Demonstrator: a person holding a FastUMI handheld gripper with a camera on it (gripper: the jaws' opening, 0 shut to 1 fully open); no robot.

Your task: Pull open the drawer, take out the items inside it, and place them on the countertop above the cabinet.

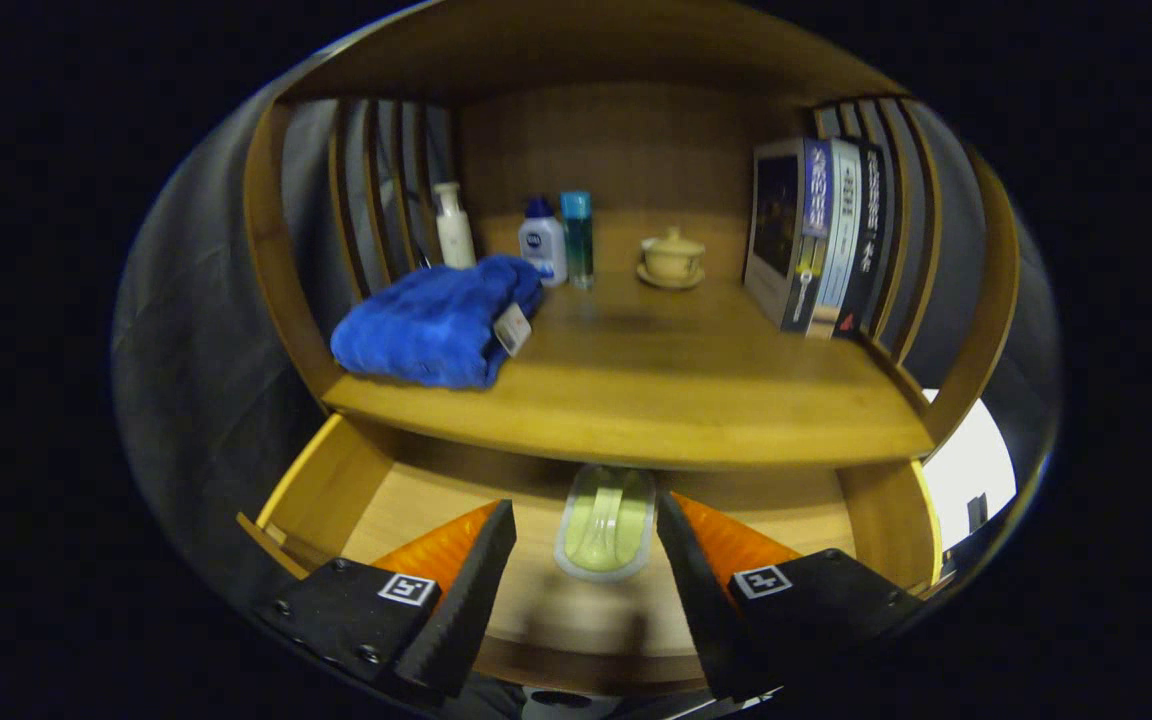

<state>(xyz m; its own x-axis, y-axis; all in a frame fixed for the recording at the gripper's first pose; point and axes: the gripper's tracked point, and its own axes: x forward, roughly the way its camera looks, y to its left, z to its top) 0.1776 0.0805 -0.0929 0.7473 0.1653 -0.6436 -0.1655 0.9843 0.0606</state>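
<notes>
The wooden drawer [336,480] stands pulled open below the countertop [656,390]. On its floor lies a pale green oval dish [606,525] with a clear rim, partly tucked under the countertop's front edge. My gripper [586,560] hovers above the drawer, open, its two fingers standing either side of the dish without touching it. A folded blue towel [436,320] with a tag rests on the countertop's left part.
At the back of the countertop stand a white bottle [454,225], a white bottle with a blue cap [543,240], a teal bottle [577,235] and a lidded cream cup on a saucer [672,258]. Several books [816,235] lean at the right. Slatted side walls enclose the shelf.
</notes>
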